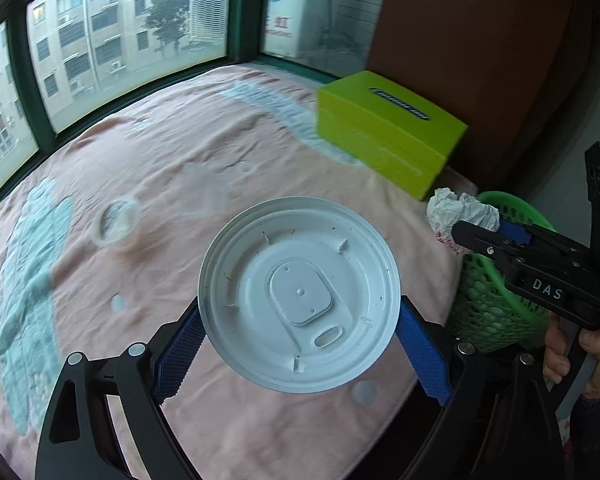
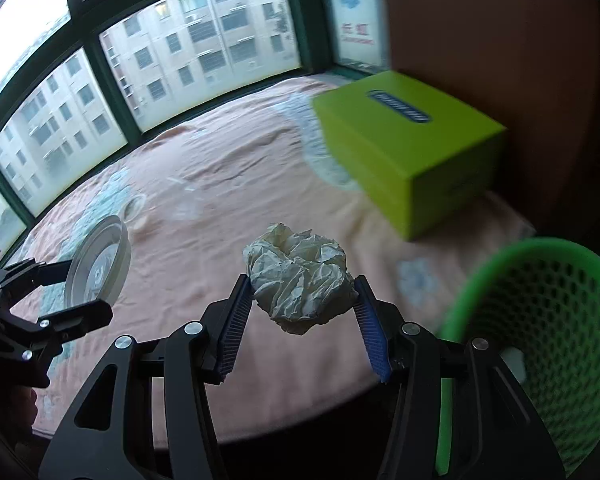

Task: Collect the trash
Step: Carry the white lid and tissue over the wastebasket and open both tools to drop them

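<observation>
A round white plastic lid [image 1: 300,300] hangs above the pink blanket, and my left gripper [image 1: 300,310] is shut on its rim with the blue pads wide apart. From the right wrist view the same lid [image 2: 98,268] shows edge-on in the left gripper [image 2: 72,280] at the far left. My right gripper [image 2: 301,284] is shut on a crumpled ball of white paper [image 2: 300,276], lifted off the blanket. In the left wrist view this paper ball [image 1: 460,208] sits in the right gripper [image 1: 480,232], over the near rim of a green mesh basket [image 1: 484,308].
The green mesh basket [image 2: 560,320] stands off the blanket's right edge, just right of the right gripper. A lime-green box [image 2: 408,148] rests at the back right of the pink blanket [image 1: 180,160]. Dark-framed windows [image 1: 120,32] run along the far side. A hand [image 1: 560,356] grips the right gripper's handle.
</observation>
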The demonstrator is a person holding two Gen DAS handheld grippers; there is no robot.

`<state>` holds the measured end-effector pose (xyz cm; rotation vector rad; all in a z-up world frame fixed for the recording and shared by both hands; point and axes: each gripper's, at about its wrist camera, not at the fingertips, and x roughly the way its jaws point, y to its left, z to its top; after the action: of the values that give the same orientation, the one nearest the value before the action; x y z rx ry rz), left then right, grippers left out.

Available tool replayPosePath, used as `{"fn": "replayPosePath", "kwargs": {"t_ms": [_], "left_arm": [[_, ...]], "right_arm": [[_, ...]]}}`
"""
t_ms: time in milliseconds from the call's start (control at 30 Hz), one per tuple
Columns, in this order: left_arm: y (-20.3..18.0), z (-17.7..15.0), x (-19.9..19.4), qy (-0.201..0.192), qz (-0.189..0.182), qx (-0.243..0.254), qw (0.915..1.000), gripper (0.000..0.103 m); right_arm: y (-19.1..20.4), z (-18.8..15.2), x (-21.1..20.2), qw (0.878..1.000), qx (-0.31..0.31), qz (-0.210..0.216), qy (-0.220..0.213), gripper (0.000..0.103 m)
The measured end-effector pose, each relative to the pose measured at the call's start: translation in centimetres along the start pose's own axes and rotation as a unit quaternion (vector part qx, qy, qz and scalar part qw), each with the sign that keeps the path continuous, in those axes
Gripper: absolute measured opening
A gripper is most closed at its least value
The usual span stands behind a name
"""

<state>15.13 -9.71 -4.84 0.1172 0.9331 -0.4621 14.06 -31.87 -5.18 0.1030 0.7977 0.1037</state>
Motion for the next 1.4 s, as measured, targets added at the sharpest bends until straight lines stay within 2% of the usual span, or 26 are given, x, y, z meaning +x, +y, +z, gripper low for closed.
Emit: {"fn": "replayPosePath", "kwargs": {"t_ms": [467, 833, 1400], "left_arm": [[-7.7, 1.9, 1.0, 0.002, -0.041, 0.051, 0.9978, 0.088], [-13.4, 3.2, 1.8, 0.007, -0.061, 0.094, 0.9937, 0.088], [-19.8, 4.8, 3.0, 0.008, -0.085, 0.138, 0.9866, 0.088]], "right_arm": [[-7.2, -3.2, -5.7, 0.997, 0.041, -0.065, -0.018, 0.052], [-12.8, -5.6, -8.0, 0.990, 0.084, -0.110, -0.012, 0.054], [-16.5, -7.4, -10.9, 0.983, 0.113, -0.141, -0.021, 0.059]]}}
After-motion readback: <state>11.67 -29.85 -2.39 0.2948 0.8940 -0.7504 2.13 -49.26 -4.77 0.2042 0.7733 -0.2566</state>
